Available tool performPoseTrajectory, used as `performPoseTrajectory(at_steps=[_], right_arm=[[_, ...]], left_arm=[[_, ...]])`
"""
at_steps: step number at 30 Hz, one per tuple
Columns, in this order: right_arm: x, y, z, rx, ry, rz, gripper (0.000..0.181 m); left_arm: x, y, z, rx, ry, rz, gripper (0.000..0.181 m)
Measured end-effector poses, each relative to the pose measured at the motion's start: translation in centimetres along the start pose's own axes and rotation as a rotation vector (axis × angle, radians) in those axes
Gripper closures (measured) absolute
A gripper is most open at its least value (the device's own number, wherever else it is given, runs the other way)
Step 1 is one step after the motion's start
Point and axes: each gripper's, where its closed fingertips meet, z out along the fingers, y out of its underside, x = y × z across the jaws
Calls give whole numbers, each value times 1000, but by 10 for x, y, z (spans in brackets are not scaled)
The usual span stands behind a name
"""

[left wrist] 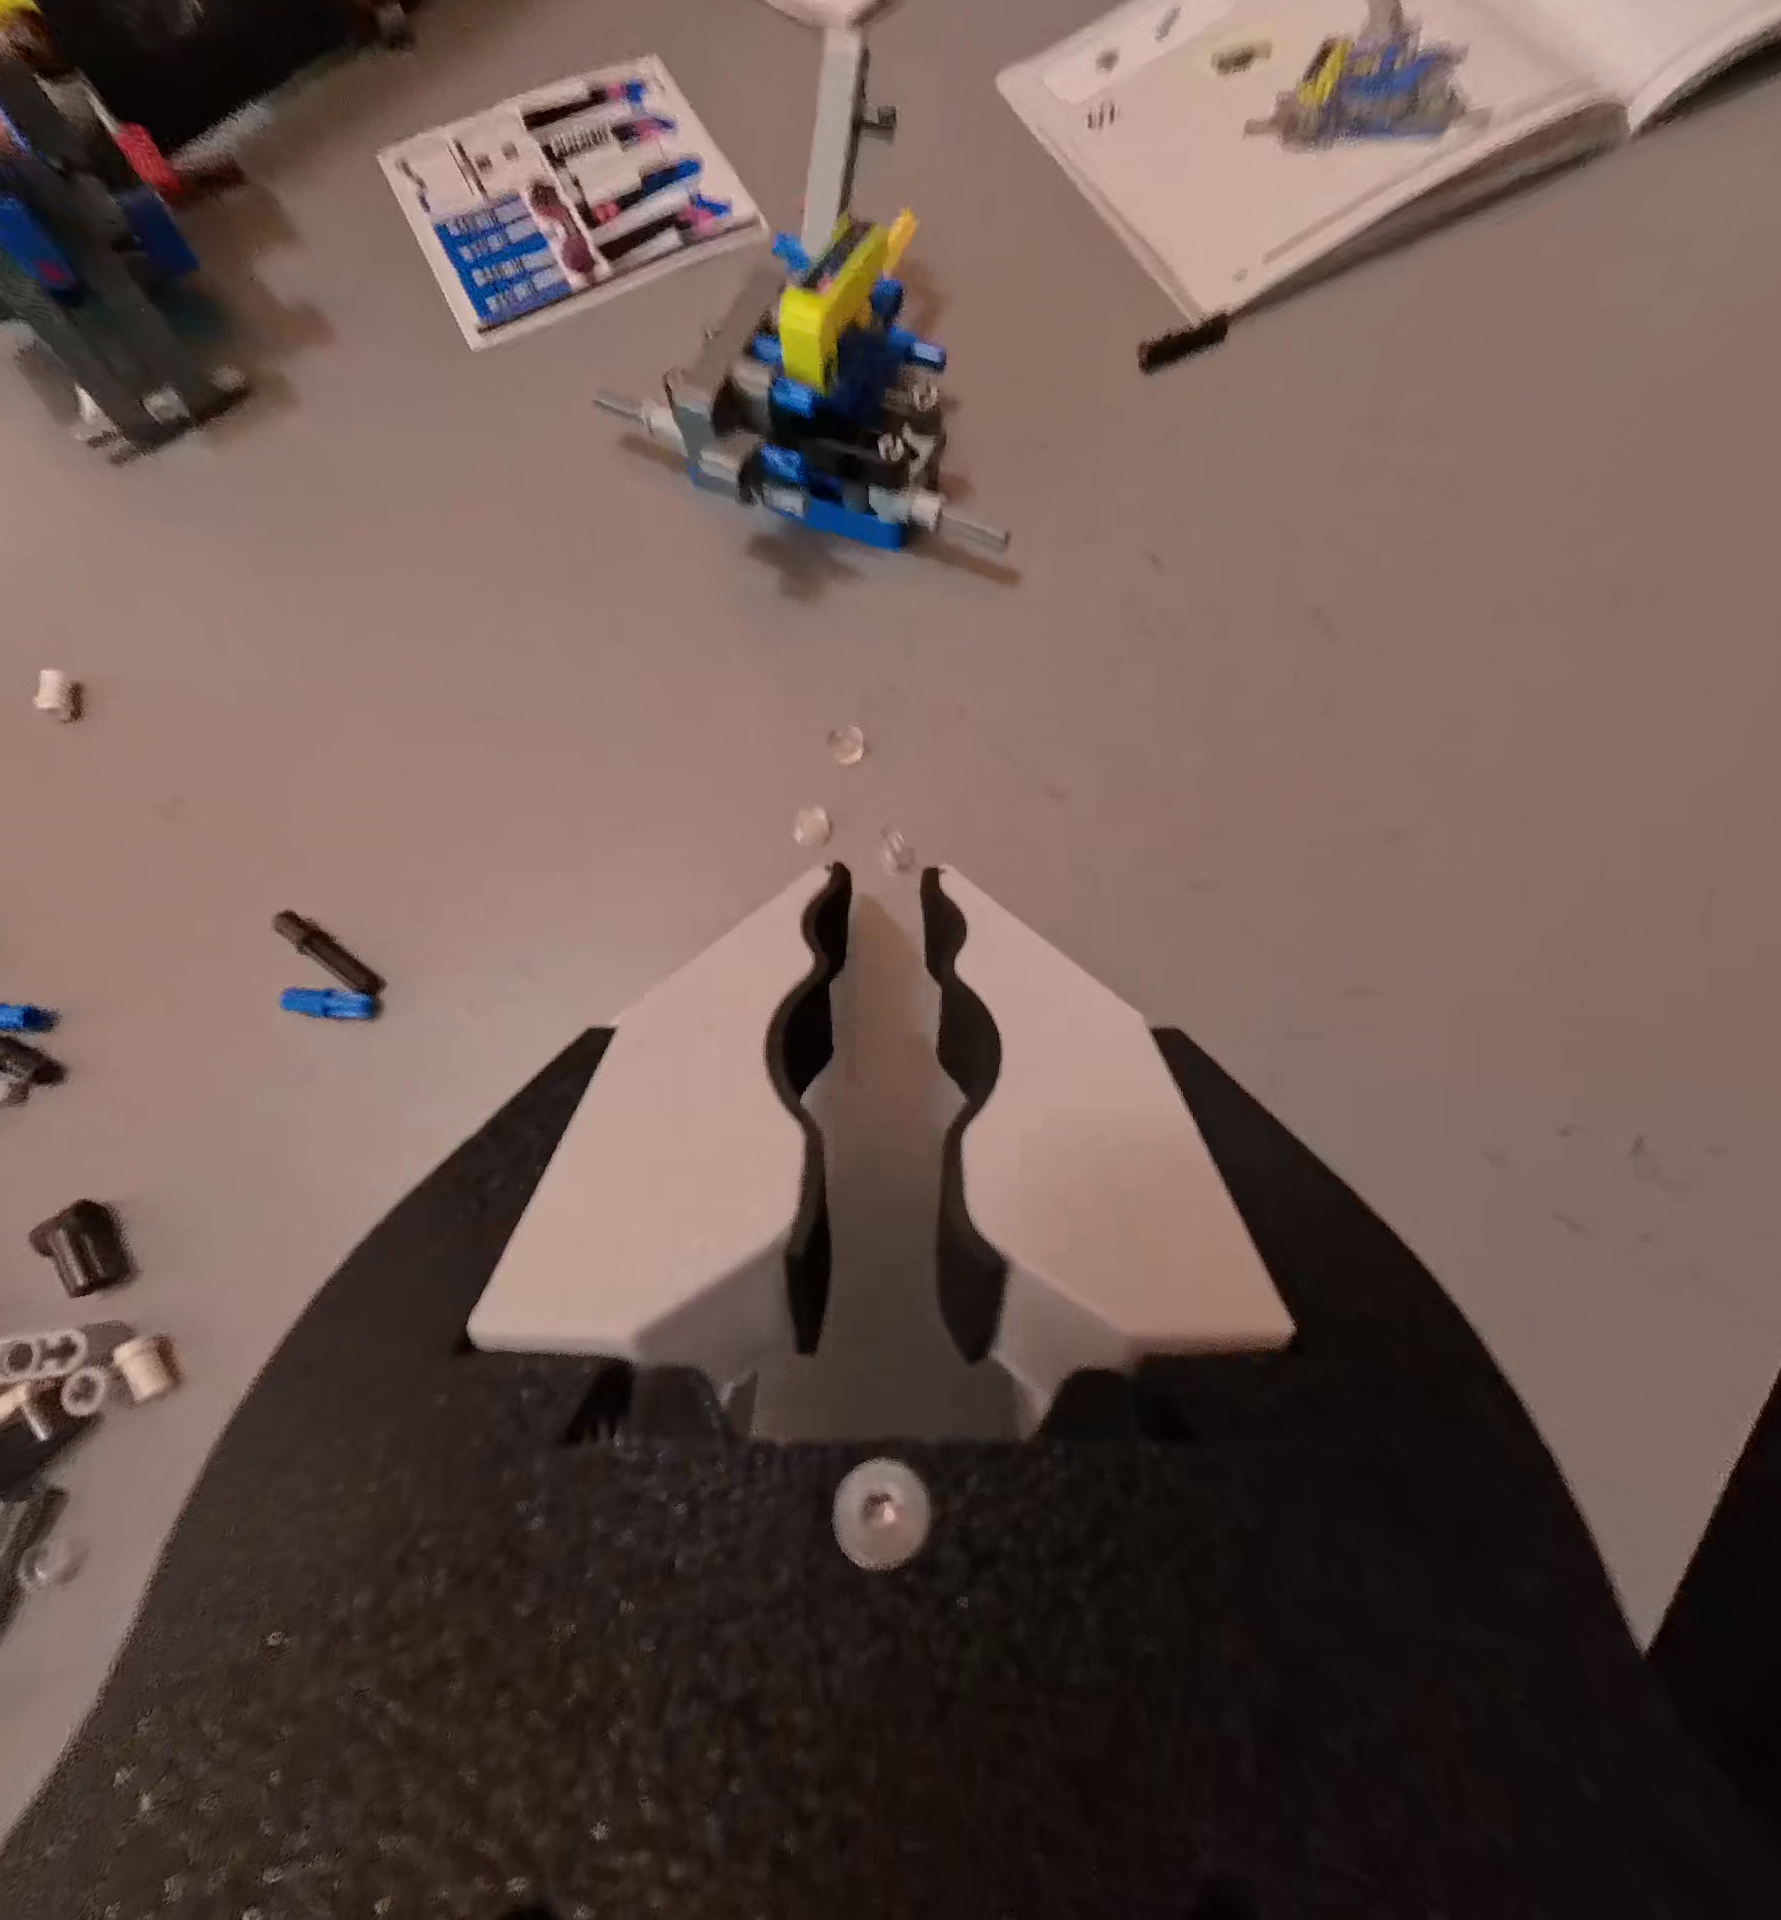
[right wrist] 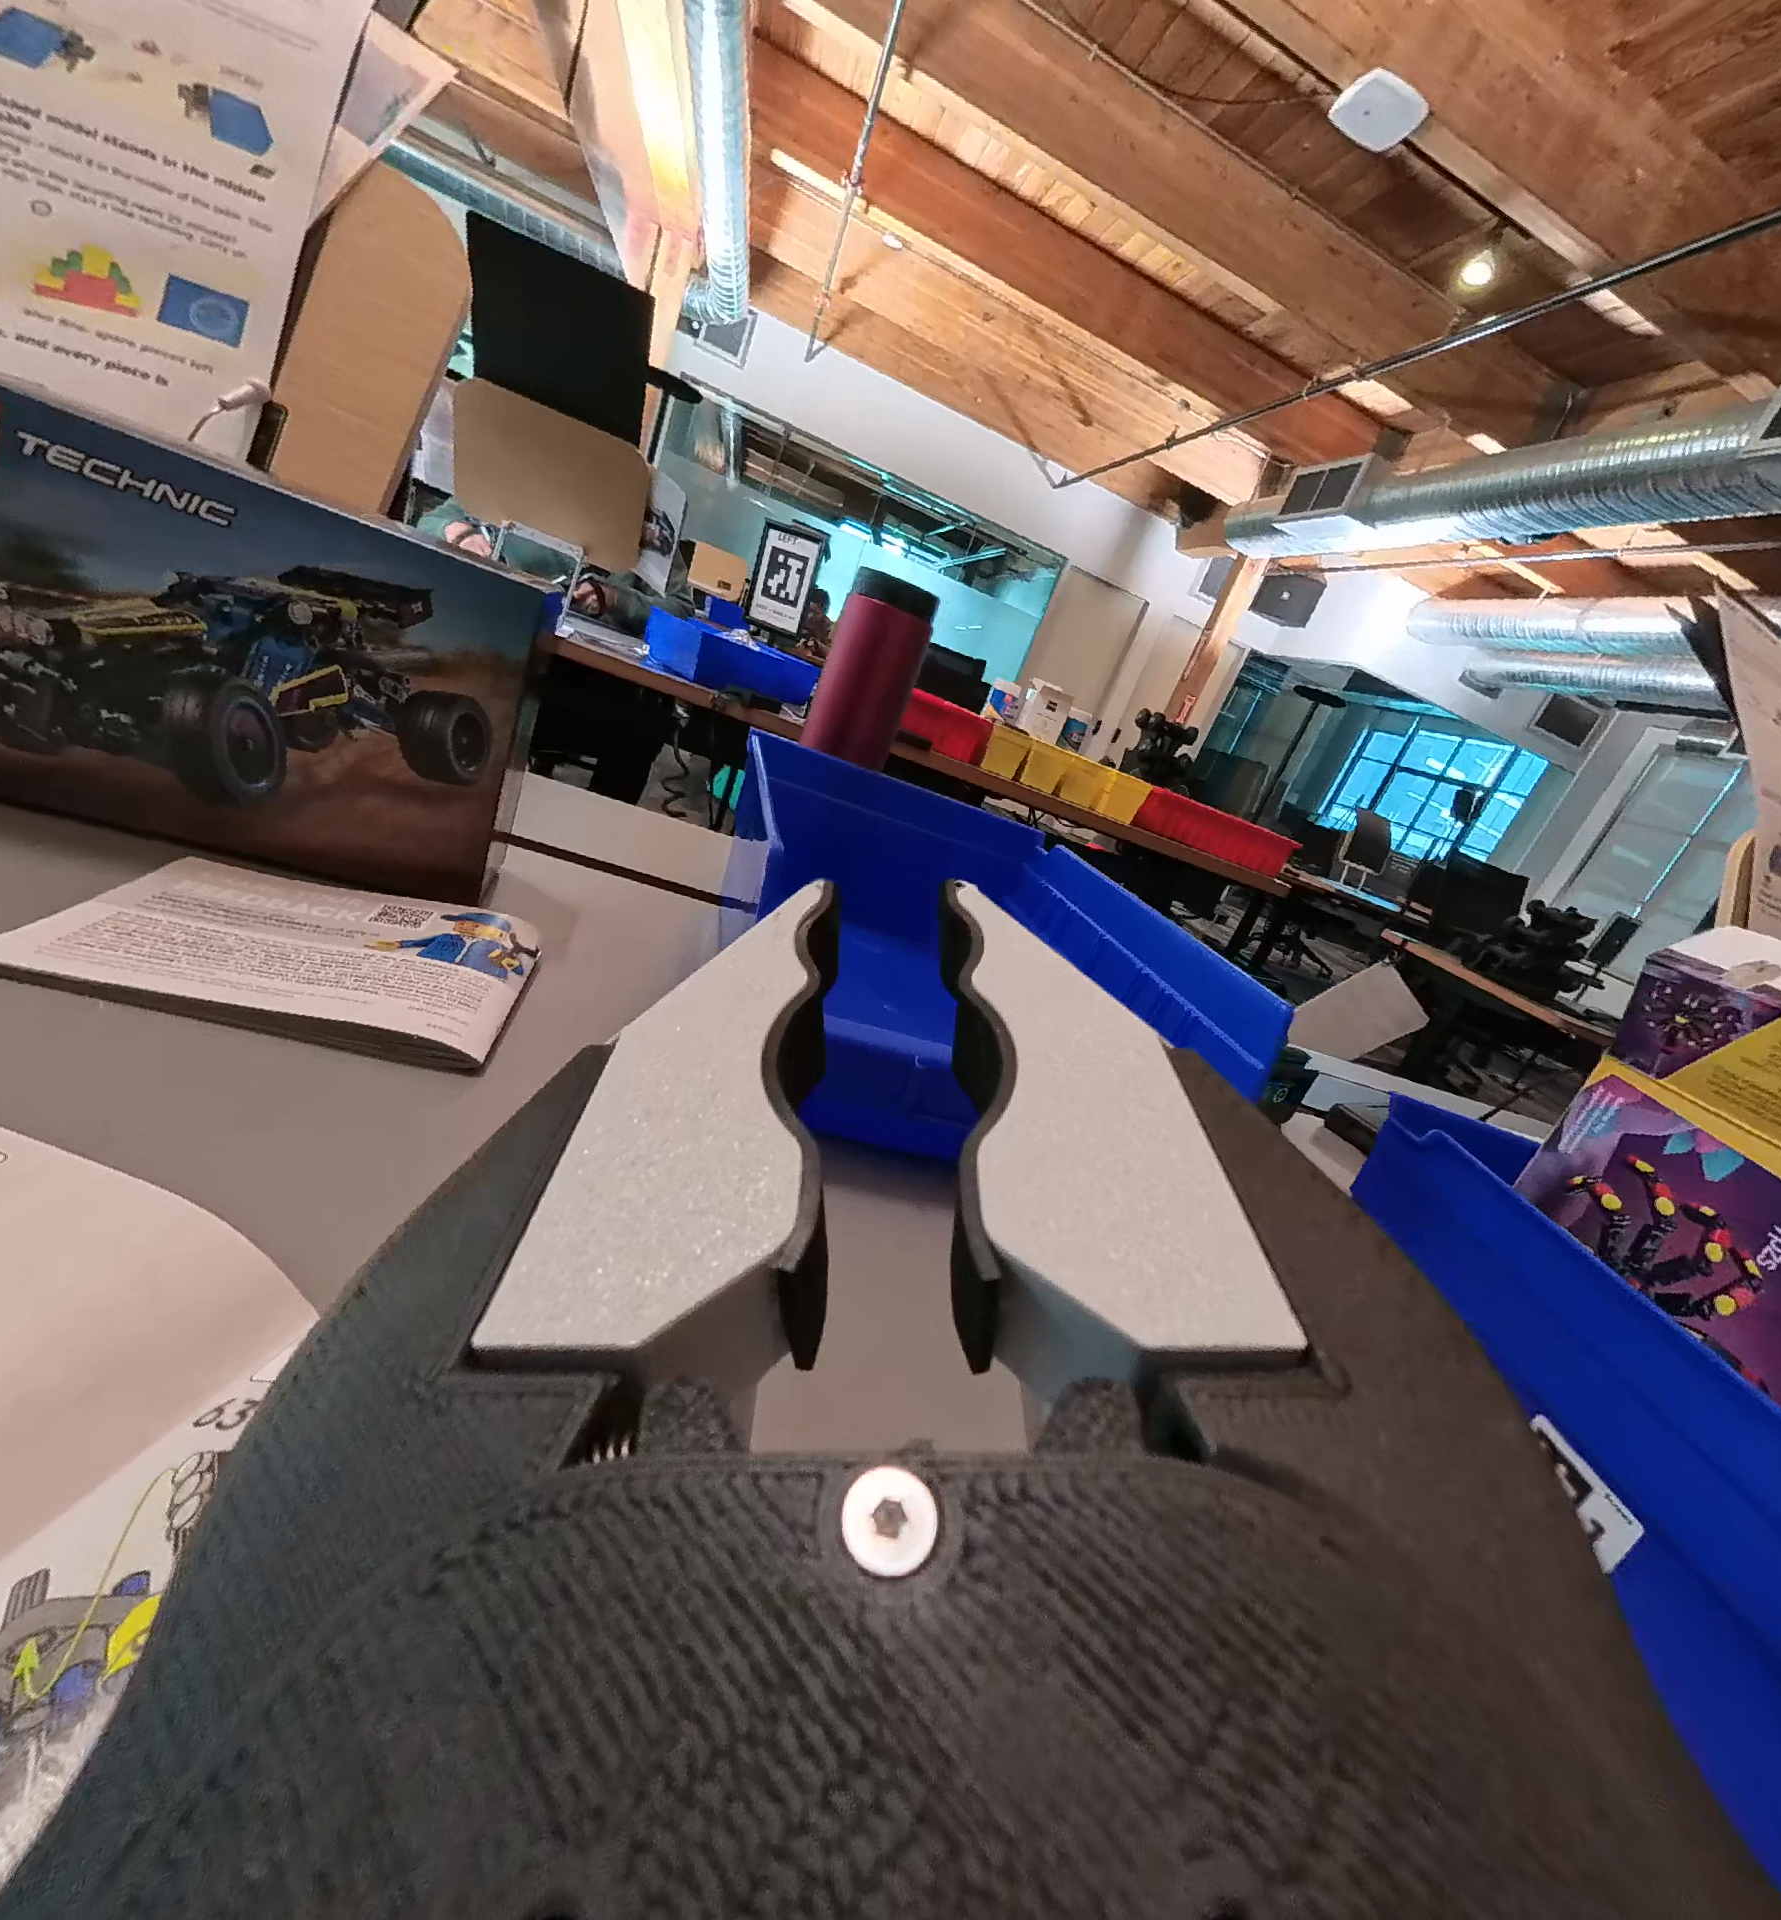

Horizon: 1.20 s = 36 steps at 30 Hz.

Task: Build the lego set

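In the left wrist view a small blue, black and yellow lego assembly (left wrist: 813, 416) with grey axles stands on the grey table (left wrist: 1281, 727). My left gripper (left wrist: 884, 873) hovers over the table, open a little and empty. Three small clear round studs (left wrist: 844, 744) lie just beyond its fingertips. A larger blue and black build (left wrist: 44, 239) stands at the far left. My right gripper (right wrist: 891, 894) is open and empty, raised and pointing across the room toward a blue bin (right wrist: 896, 883).
Loose black, blue and grey pieces (left wrist: 3, 1351) lie at the left edge, with a black pin (left wrist: 330, 951) and blue pin (left wrist: 325, 1003) nearer. A sticker sheet (left wrist: 564, 197) and open instruction book (left wrist: 1333, 135) lie behind. The set's box (right wrist: 211, 675), booklets (right wrist: 273, 956) and another bin (right wrist: 1613, 1403) surround the right gripper. The left gripper's tips are roughly 45 cm from the right gripper's.
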Motion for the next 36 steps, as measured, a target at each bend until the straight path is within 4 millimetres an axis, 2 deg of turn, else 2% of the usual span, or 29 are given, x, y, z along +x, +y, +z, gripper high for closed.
performPoseTrajectory(at_steps=[2, 6, 11, 20, 25, 27, 29, 33, 36], right_arm=[[1, -1, -1, 7, 3, 14, 164], [0, -2, -1, 14, -3, 28, 164], [2, -3, -1, 18, 2, 38, 164], [7, -7, -4, 35, 22, 17, 165], [6, -23, -4, 38, -66, -55, 164], [6, -20, -5, -7, -121, -127, 164], [11, -14, -8, -67, -162, -181, 164], [19, 0, -15, -208, -243, -169, 164], [17, 10, -22, -316, -321, -162, 181]], left_arm=[[4, 8, 7, -49, -13, 31, 170], [6, 3, 13, -32, -55, 64, 181], [4, 0, 17, -44, -91, 94, 181], [5, -11, 14, -1, -125, 134, 176], [10, -15, 19, 7, -114, 128, 167], [17, -24, 21, 37, -97, 150, 164], [32, -33, 26, 53, -35, 206, 163], [56, -39, 40, 7, 6, 398, 163], [67, -44, 46, 24, 32, 424, 162]])
